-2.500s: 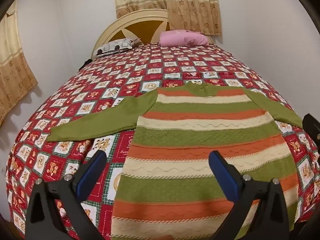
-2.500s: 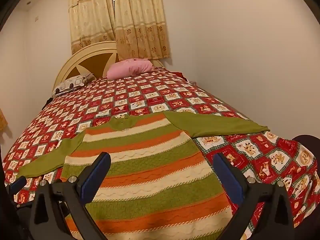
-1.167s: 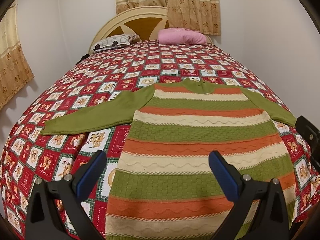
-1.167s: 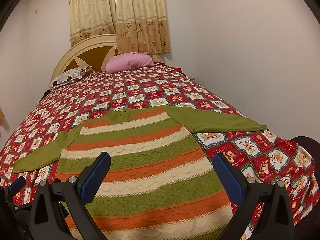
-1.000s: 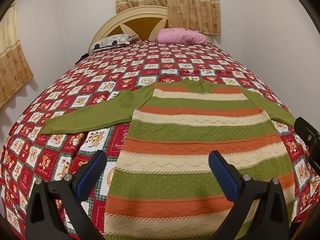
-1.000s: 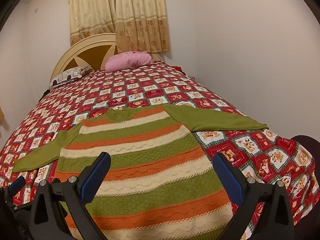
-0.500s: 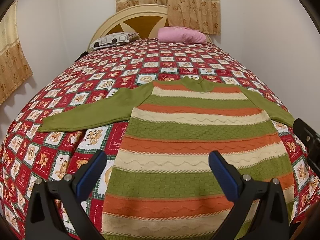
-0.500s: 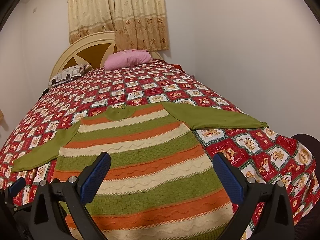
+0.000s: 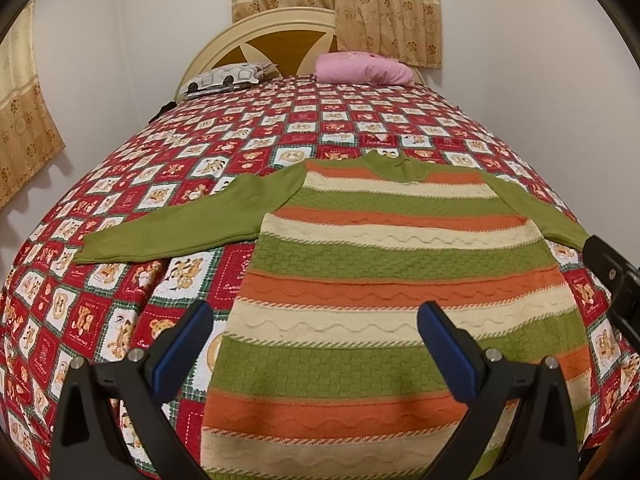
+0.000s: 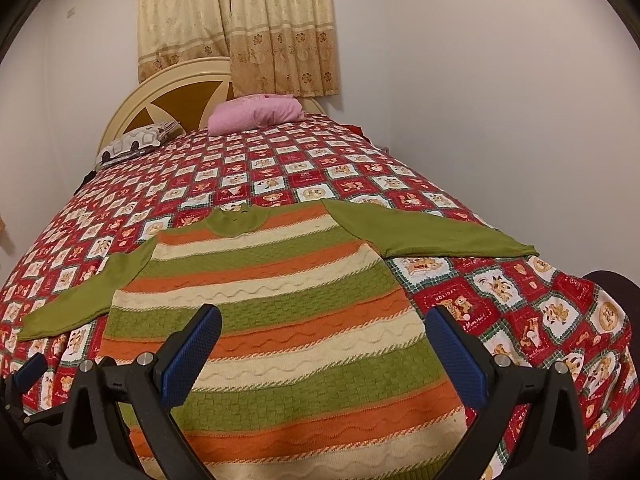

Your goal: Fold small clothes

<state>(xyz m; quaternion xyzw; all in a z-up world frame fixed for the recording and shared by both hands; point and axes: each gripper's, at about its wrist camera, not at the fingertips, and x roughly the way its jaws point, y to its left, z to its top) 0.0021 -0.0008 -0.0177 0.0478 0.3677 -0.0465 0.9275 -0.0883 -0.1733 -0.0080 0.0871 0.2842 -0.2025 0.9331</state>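
A green, orange and cream striped sweater (image 9: 384, 288) lies flat on the bed, collar away from me and both green sleeves spread out. It also shows in the right wrist view (image 10: 272, 320). My left gripper (image 9: 316, 344) is open and empty, above the sweater's lower left part. My right gripper (image 10: 324, 344) is open and empty, above the lower right part. The left sleeve (image 9: 180, 224) reaches left and the right sleeve (image 10: 432, 232) reaches right. The right gripper's body shows at the left wrist view's right edge (image 9: 612, 276).
The bed has a red patchwork quilt (image 9: 132, 184). A pink pillow (image 9: 360, 70) and a patterned pillow (image 9: 224, 78) lie by the cream headboard (image 9: 272, 36). A white wall (image 10: 500, 100) runs along the bed's right side. Curtains (image 10: 248, 24) hang behind.
Both grippers have drifted slightly, so the sweater sits a little lower and more to the right in the left wrist view. The jaws stay open. The sweater has not moved.
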